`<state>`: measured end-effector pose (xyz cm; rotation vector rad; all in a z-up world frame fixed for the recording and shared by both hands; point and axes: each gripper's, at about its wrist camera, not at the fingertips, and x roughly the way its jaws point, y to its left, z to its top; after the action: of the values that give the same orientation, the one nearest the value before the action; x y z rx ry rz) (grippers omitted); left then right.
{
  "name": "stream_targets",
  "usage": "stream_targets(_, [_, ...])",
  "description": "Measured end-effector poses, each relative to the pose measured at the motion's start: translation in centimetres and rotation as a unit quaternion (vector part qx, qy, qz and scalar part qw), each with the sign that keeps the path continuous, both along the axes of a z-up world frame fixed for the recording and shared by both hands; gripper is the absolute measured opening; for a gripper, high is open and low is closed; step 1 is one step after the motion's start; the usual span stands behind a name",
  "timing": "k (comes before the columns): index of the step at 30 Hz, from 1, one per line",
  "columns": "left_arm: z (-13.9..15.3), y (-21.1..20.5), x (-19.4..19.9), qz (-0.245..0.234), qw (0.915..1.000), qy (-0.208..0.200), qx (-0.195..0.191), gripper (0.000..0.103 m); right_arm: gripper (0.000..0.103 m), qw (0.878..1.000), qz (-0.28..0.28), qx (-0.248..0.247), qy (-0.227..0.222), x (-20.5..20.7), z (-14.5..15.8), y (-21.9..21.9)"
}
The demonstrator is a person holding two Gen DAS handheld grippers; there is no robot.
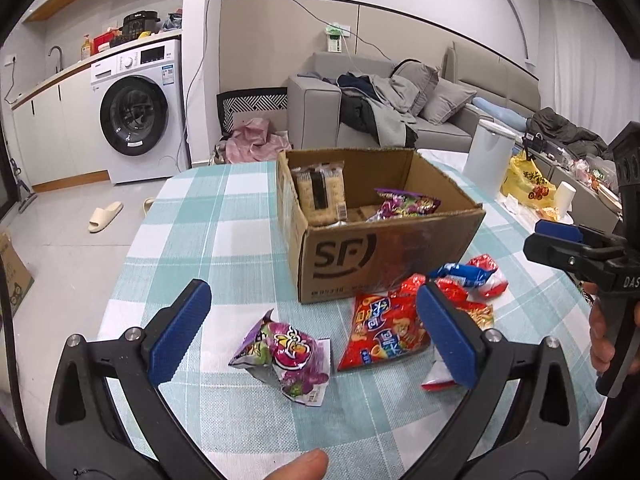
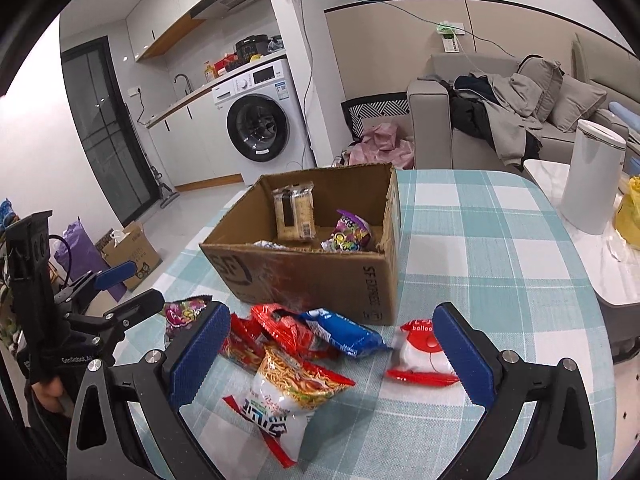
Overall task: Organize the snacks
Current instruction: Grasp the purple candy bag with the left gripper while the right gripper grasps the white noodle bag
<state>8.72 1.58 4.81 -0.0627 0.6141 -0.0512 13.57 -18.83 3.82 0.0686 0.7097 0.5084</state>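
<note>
Cardboard box (image 2: 320, 280) stands open at table centre, 2 packets inside; loose snack packets (image 2: 296, 376) lie near it, awaiting loading. Left gripper (image 1: 312, 332) and right gripper (image 2: 332, 356) hover spread, empty

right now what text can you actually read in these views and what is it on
"SF" on the cardboard box front
"SF EXPRESS" on the box's side panel
"balloo", cut off, on the red-and-white packet
"DAS", cut off, on the right gripper
Snack bag and washing machine labels: unreadable
</note>
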Motion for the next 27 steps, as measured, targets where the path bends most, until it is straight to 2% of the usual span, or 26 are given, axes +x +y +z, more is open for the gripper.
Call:
stream_targets(6, [-1.4, 0.0, 0.7, -0.001, 0.9999, 0.015, 0.002, 0.102, 0.103, 0.999, 0.010, -0.004, 0.036, -0.2, -1.8, 0.3])
stream_targets(13, [-3.0, 0.8, 1.0, 0.006, 0.9995, 0.030, 0.005, 0.102, 0.103, 0.998, 0.016, -0.017, 0.055, -0.2, -3.0, 1.1])
stream_targets(19, [-5.1, 1.3, 2.2, 0.012, 0.9980, 0.062, 0.006, 0.102, 0.103, 0.996, 0.015, -0.022, 0.080, 0.4, -4.6, 1.7])
stream_targets(27, [-6.6, 2.2, 3.2, 0.023, 0.9964, 0.081, -0.009, 0.102, 0.103, 0.995, 0.027, -0.024, 0.098, 0.6, -6.0, 2.8])
